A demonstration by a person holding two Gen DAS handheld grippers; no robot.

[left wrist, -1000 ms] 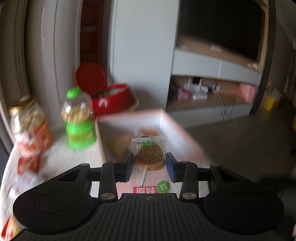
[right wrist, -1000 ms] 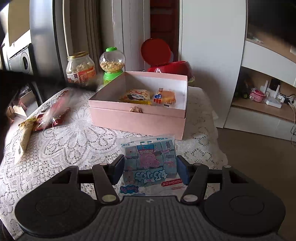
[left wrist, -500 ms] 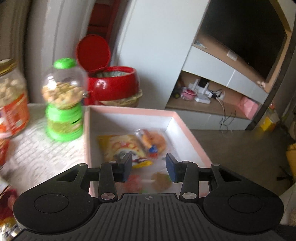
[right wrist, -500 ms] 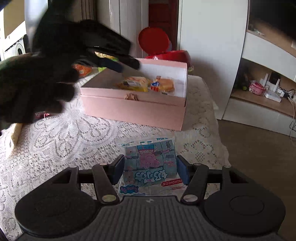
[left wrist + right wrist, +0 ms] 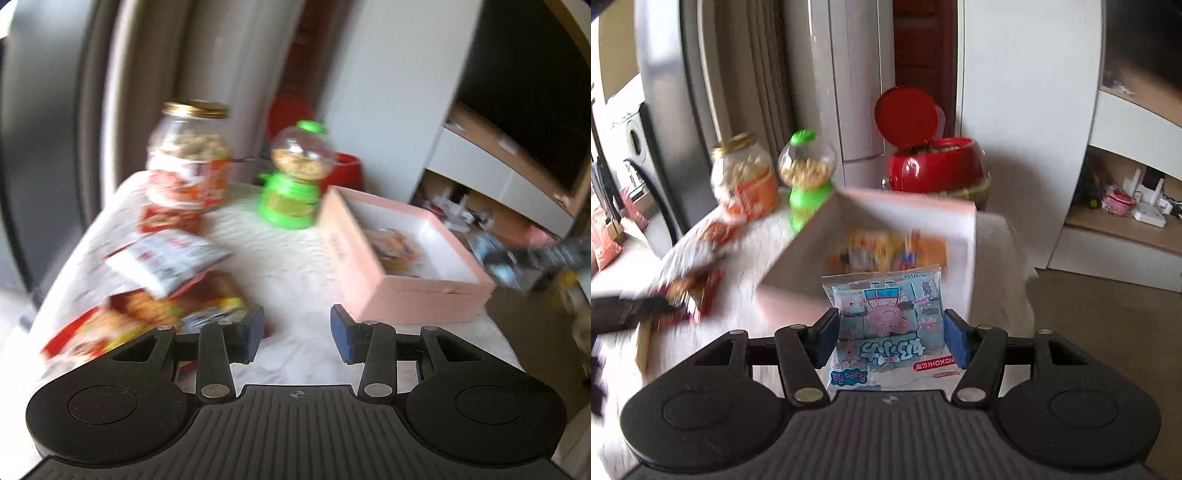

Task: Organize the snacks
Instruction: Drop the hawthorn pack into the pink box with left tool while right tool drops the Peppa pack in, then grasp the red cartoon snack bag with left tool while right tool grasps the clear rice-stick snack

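Snack packets in red and white foil lie heaped at the table's left, where our left gripper hangs with jaws parted, empty, over lace cloth. Rightward, our right gripper pinches a pale-blue pig-printed sweet packet above the open pink cardboard box; we should clear its near wall, then release low.

The left claw is hanging with its jaws apart and nothing between them over the white-clothed desk at lower centre. Snack packets are lying piled at the left, a glass jar and a green candy dispenser are standing behind, and a pink box holding snacks is sitting at the right.
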